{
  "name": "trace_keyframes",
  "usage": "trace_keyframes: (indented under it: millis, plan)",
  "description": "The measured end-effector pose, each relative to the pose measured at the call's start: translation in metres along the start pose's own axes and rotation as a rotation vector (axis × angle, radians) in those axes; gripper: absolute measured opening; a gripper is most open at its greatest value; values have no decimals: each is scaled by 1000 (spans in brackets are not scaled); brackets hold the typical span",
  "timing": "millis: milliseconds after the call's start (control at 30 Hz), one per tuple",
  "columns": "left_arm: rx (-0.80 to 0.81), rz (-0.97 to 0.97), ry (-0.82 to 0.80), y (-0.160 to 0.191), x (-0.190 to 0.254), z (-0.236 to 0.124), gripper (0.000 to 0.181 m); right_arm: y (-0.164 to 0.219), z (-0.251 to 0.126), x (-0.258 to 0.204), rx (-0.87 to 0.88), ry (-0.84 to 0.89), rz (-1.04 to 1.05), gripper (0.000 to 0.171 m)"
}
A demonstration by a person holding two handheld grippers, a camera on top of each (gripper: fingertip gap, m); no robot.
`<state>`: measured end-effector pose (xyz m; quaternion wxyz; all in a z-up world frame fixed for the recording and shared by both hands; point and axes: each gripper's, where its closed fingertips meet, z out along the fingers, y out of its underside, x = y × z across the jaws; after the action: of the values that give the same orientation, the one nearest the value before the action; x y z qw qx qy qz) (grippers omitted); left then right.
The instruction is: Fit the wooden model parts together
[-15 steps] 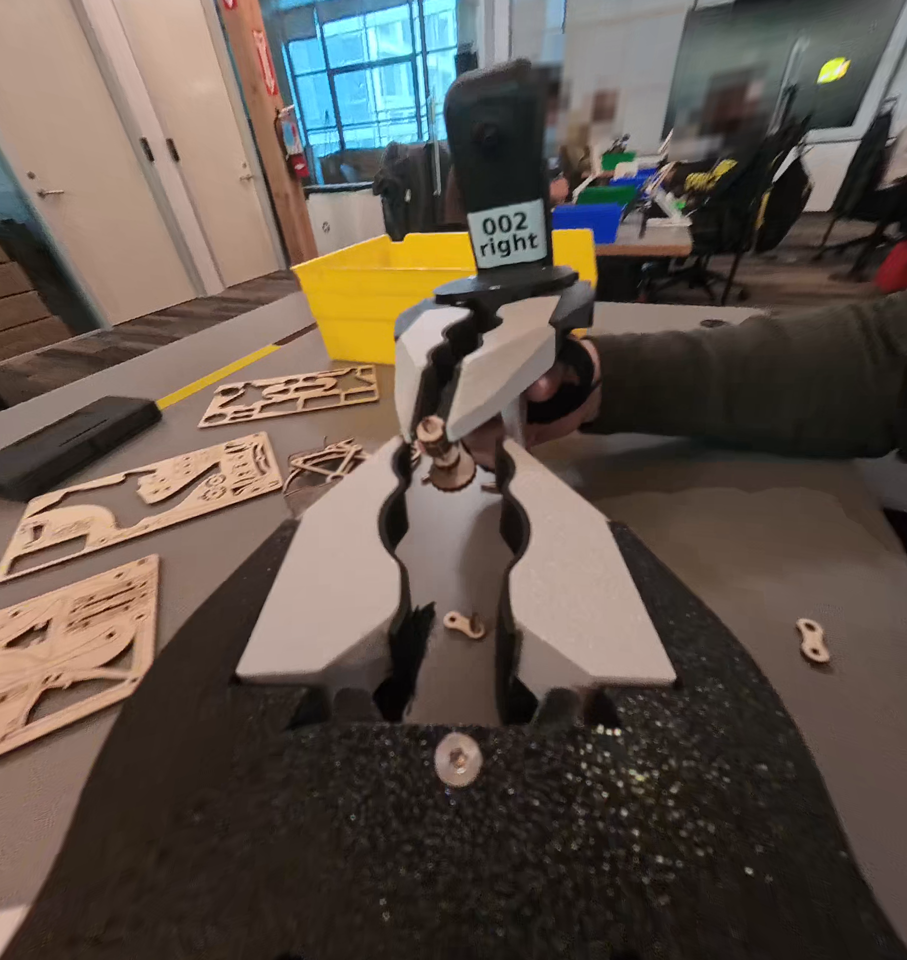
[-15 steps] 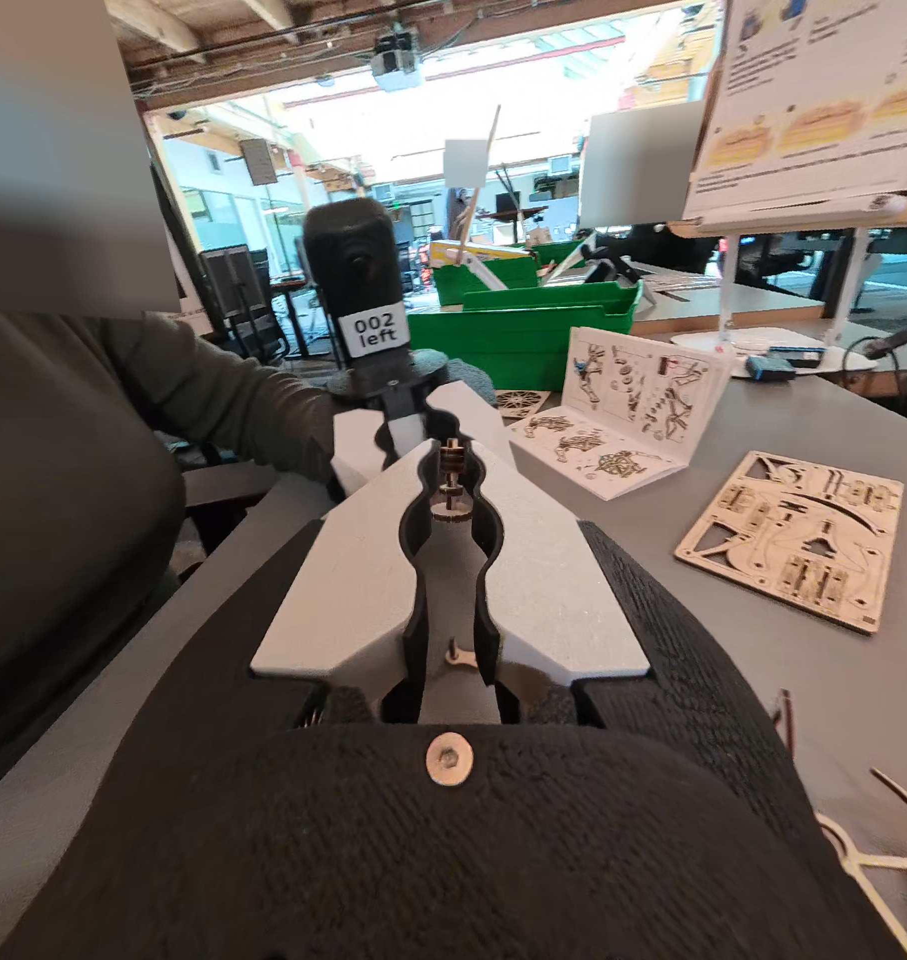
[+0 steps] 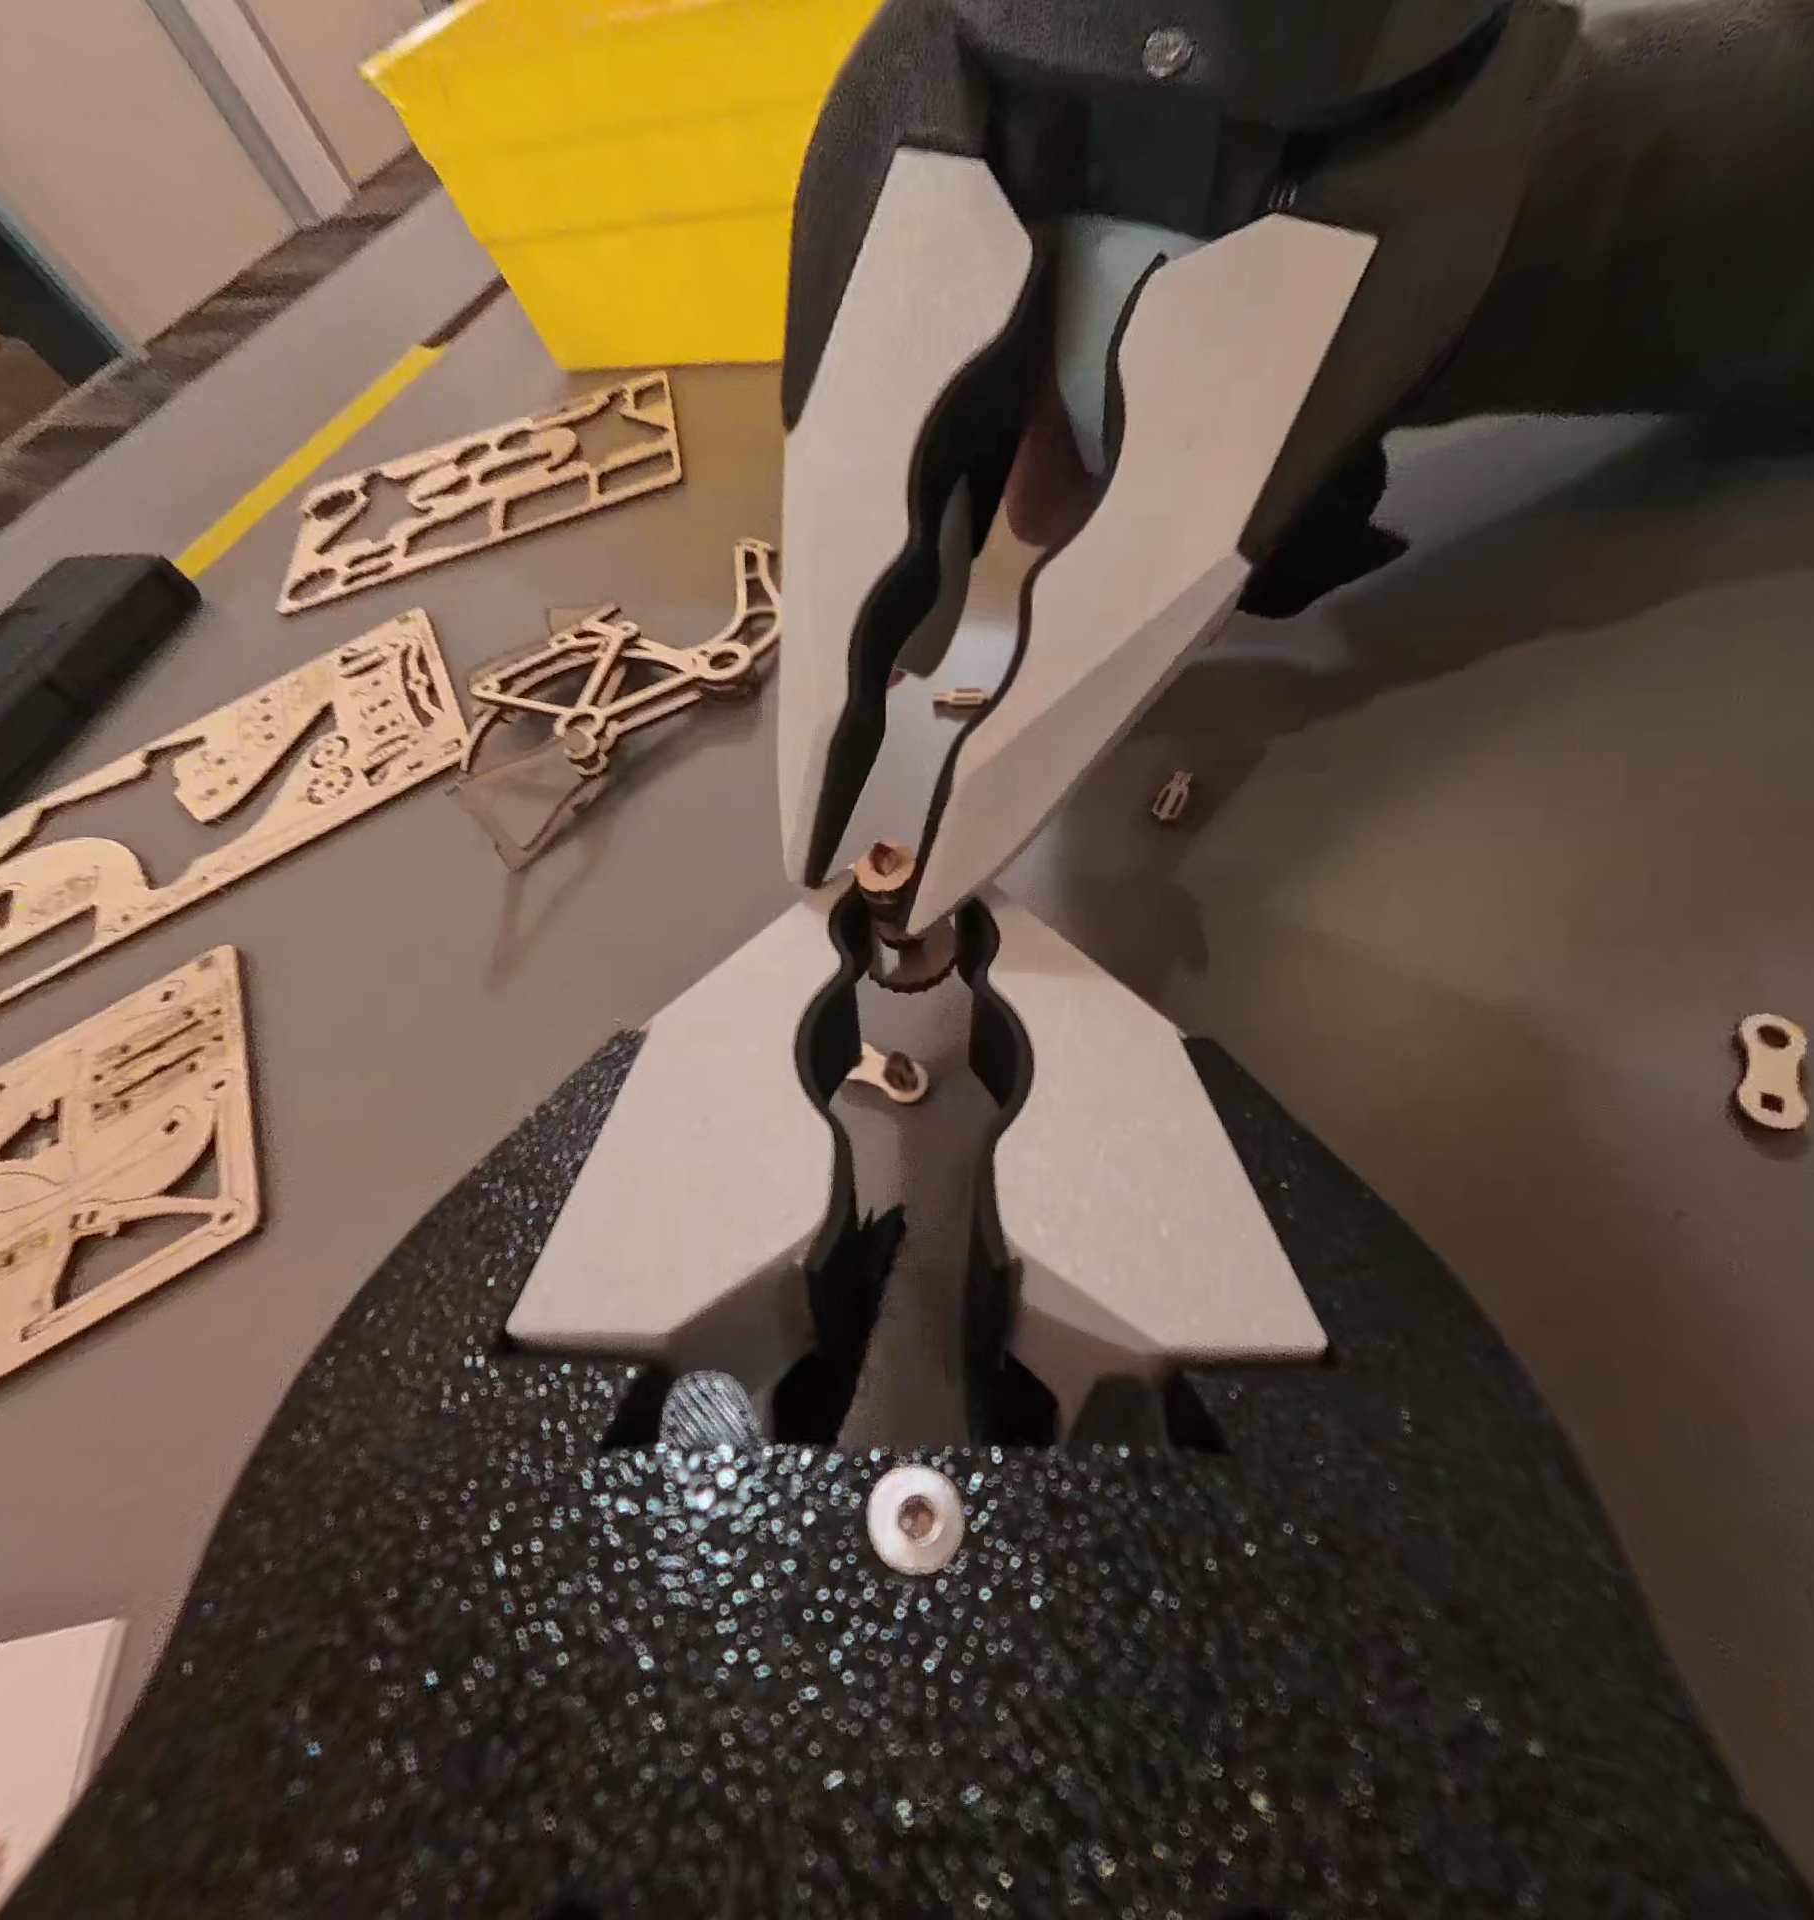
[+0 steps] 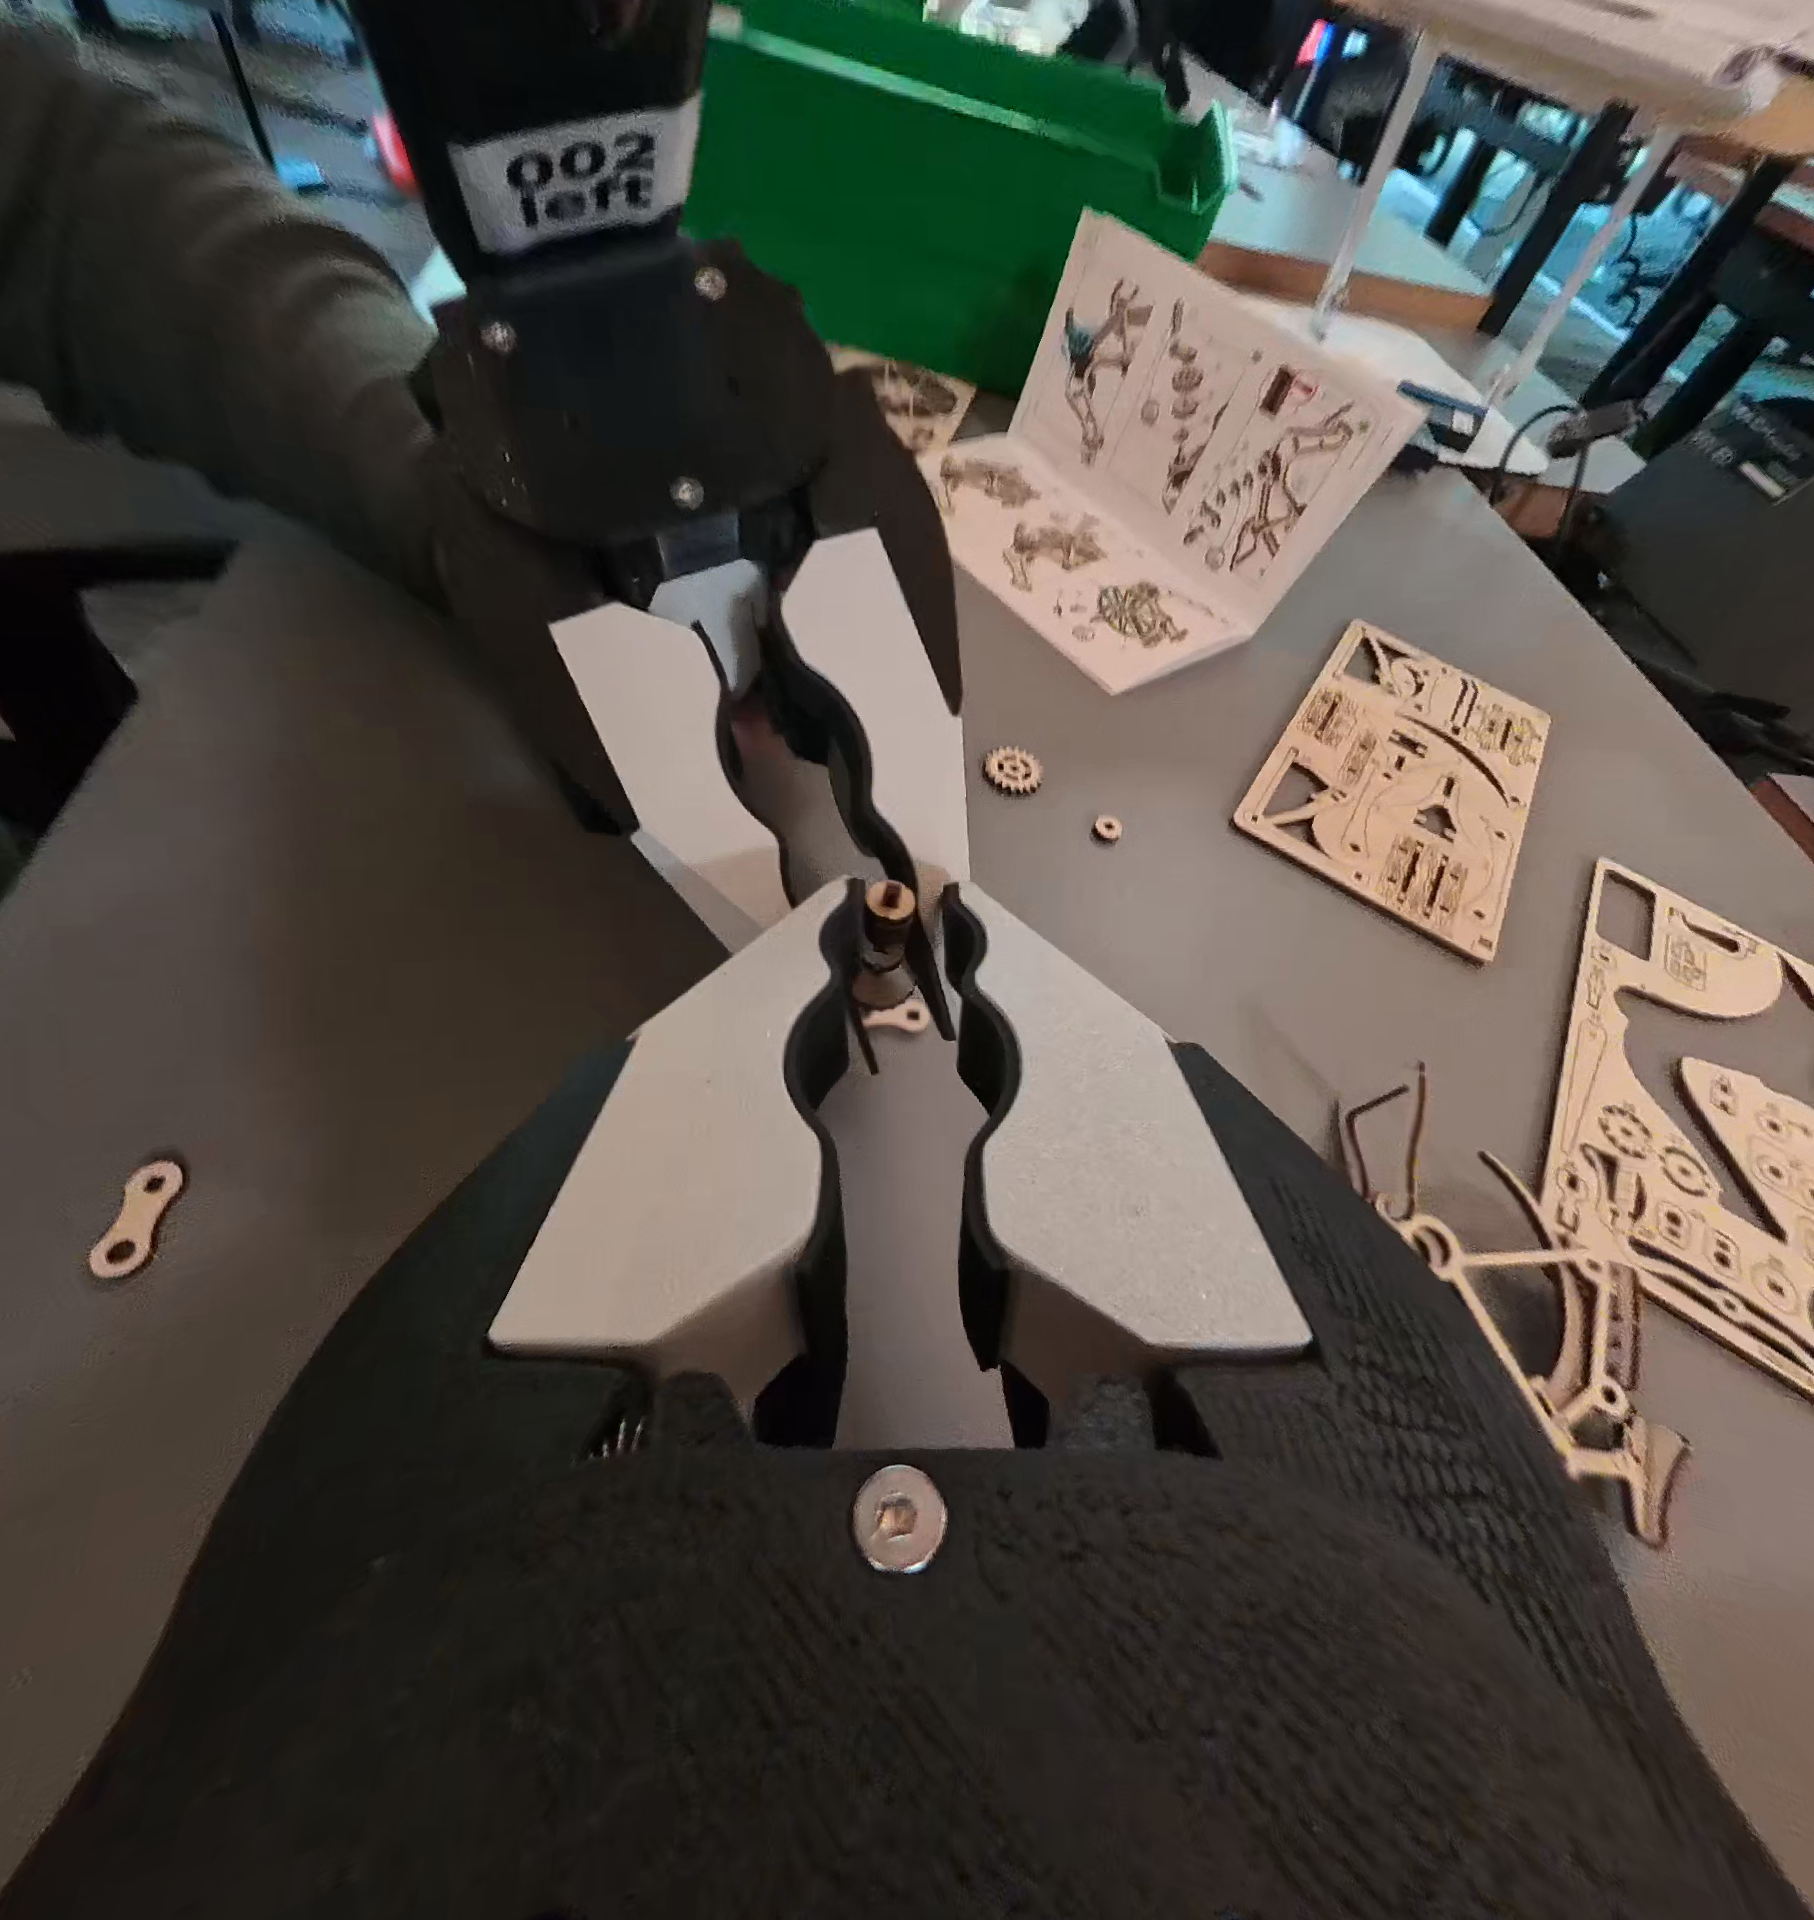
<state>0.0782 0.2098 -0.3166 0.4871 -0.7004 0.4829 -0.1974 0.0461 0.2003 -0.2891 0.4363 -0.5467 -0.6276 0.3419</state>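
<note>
A small wooden axle with a toothed gear (image 3: 908, 961) is held between both grippers, a little above the grey table (image 3: 1402, 935). My left gripper (image 3: 908, 925) is shut on its lower, gear end. My right gripper (image 3: 877, 883) comes down from above and is shut on its upper end. In the right wrist view the axle (image 4: 887, 930) stands upright between my right gripper's tips (image 4: 887, 914), with the left gripper (image 4: 867, 883) meeting it from behind. A flat wooden link (image 3: 887, 1075) lies on the table right below.
Cut wooden sheets (image 3: 207, 769) and a part-built model (image 3: 622, 696) lie to the left, before a yellow bin (image 3: 622, 177). Another link (image 3: 1043, 1070) lies to the right. The right wrist view shows a loose gear (image 4: 1013, 769), a booklet (image 4: 1194, 457), sheets (image 4: 1391, 800) and a green bin (image 4: 944, 187). My left and right fingertips are right by each other. About 4 cm separates my left fingertips from the flat wooden link (image 3: 887, 1075). The right camera catches it too, in the right wrist view (image 4: 878, 1002).
Both grippers have tipped downward toward the table and drawn closer together. The right gripper now reaches the axle from above. Both still hold it.
</note>
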Motion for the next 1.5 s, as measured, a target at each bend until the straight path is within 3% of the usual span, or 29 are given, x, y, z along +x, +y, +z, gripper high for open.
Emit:
trace_keyframes:
  millis: [133,267,433,700,1000,1067,1167,1367,1500]
  plan:
    - [-34,45,4,5,6,4,14,8,-2,-4,-65,-28,-4,12]
    - [-60,165,-59,10,4,-3,30,18,-12,-7,-82,-99,39,7]
    - [-103,139,-7,22,7,-6,21,41,-10,-11,-184,-133,35,7]
    - [-102,59,63,26,6,-10,16,41,-3,-17,-245,-126,13,7]
    - [-64,382,125,21,36,-11,12,41,-3,-16,-202,-167,150,7]
    - [-78,429,95,23,35,-8,3,41,-3,-16,-195,-172,164,7]
    - [-110,487,-16,25,23,-3,0,41,-3,-15,-190,-176,181,7]
    - [-81,515,-20,21,26,0,0,41,-3,-15,-180,-188,224,7]
    - [-145,605,2,27,31,3,0,41,-2,-15,-169,-195,242,7]
